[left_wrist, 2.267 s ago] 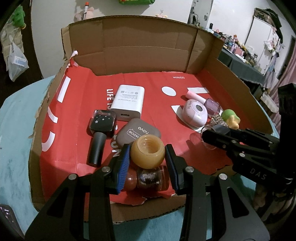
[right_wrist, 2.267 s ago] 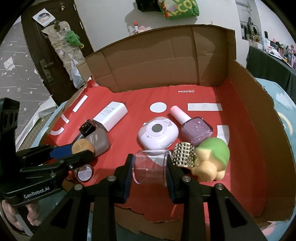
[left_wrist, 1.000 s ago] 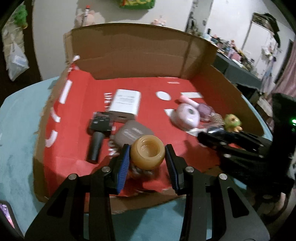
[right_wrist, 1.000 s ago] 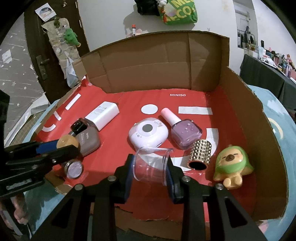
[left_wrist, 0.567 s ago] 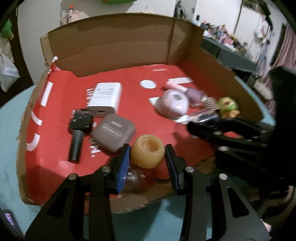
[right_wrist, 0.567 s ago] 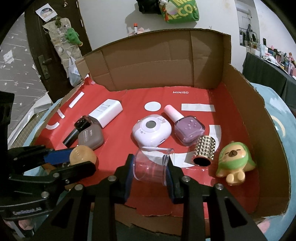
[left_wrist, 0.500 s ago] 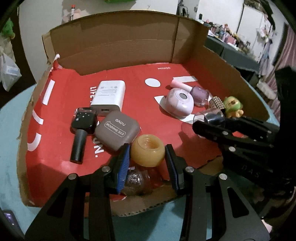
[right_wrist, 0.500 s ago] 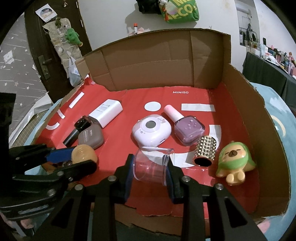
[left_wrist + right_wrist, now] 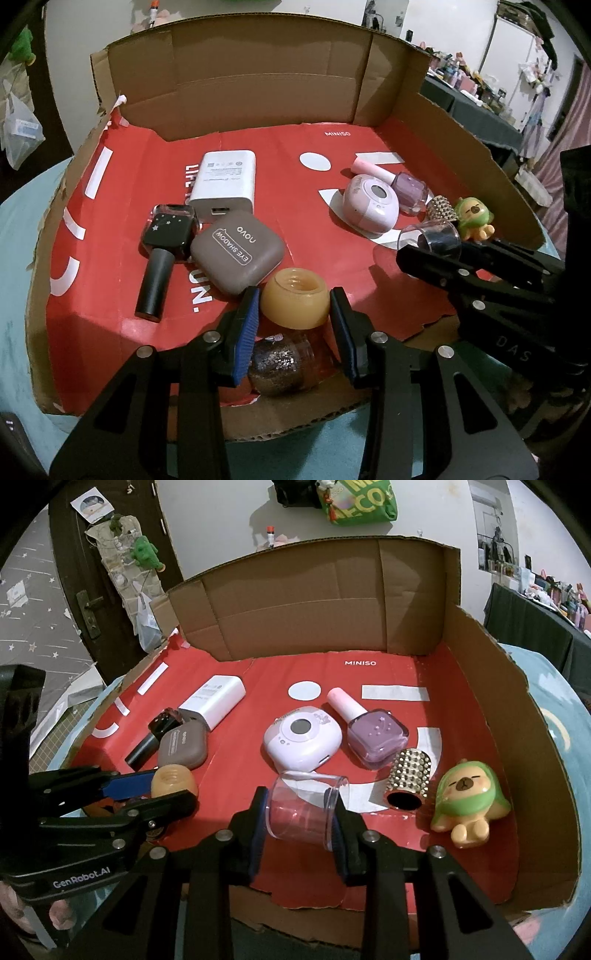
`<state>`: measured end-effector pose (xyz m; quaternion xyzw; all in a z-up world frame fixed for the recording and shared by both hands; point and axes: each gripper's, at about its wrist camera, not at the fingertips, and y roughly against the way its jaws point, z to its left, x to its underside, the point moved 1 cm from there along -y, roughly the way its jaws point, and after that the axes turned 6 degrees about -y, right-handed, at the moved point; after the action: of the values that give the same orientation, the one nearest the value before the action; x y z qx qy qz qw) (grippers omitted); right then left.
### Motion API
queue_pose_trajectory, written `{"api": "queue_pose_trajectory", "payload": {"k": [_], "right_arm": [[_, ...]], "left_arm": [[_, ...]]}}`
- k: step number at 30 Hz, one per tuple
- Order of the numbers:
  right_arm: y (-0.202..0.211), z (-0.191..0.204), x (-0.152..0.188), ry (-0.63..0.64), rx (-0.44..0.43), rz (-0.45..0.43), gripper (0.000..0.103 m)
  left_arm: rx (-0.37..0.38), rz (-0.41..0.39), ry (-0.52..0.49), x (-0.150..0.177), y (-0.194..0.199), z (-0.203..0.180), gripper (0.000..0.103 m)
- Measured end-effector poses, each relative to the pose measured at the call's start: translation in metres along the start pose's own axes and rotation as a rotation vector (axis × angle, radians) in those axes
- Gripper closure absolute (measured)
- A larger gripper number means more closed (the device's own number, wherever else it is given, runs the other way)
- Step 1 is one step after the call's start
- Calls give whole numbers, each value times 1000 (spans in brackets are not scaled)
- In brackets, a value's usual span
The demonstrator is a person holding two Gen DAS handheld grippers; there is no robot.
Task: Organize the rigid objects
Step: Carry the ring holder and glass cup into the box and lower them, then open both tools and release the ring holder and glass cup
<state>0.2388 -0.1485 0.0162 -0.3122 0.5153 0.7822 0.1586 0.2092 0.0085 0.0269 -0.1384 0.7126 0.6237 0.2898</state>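
My left gripper (image 9: 293, 306) is shut on an amber round cap (image 9: 294, 303), held over the front edge of the red-lined cardboard tray (image 9: 258, 85). A glitter nail-polish bottle (image 9: 282, 363) lies just under it. My right gripper (image 9: 300, 812) is shut on a clear plastic cup (image 9: 304, 810) lying sideways, above the tray's front middle. The cup also shows in the left wrist view (image 9: 430, 240), and the amber cap in the right wrist view (image 9: 173, 781).
In the tray lie a white charger (image 9: 225, 181), a black nail polish (image 9: 164, 254), a brown eye-shadow case (image 9: 238, 253), a lilac round device (image 9: 301, 742), a purple nail polish (image 9: 369, 731), a studded gold cylinder (image 9: 408, 779) and a green-hooded figurine (image 9: 467, 805). Cardboard walls rise at the back and right.
Both grippers keep their hold. The left view steadied and drew back slightly, so the glitter bottle shows more clearly beneath the cap. The right gripper barely moved.
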Motion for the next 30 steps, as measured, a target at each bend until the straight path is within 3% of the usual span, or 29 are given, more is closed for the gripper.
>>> {"api": "queue_pose_trajectory", "payload": {"k": [7,11,15,18,22,25,28,30], "right_arm": [[2,2,2,1,-3,3,69],[6,4,2,5,-2,-3,61],[14,7,3,16,1,-14,56],[20,8,3,11,-5,-22,54],[31,10,5,14,0,-51,45],[39,10,5,11,6,-76,40],[46,8,5,-2,19,-101,34],[50,7,6,-6,44,-127,29]], "left_arm": [[-24,-5,-5,1,4,-2,66],[-23,-27,-3,0,11,-2,64],[-32,-59,-11,1,22,-5,44],[-37,-73,-11,1,27,-6,43],[-47,-90,-6,3,33,-7,29],[-55,-108,-1,5,40,-7,27],[-67,-128,8,7,46,-7,14],[-89,-145,11,8,51,-7,12]]}}
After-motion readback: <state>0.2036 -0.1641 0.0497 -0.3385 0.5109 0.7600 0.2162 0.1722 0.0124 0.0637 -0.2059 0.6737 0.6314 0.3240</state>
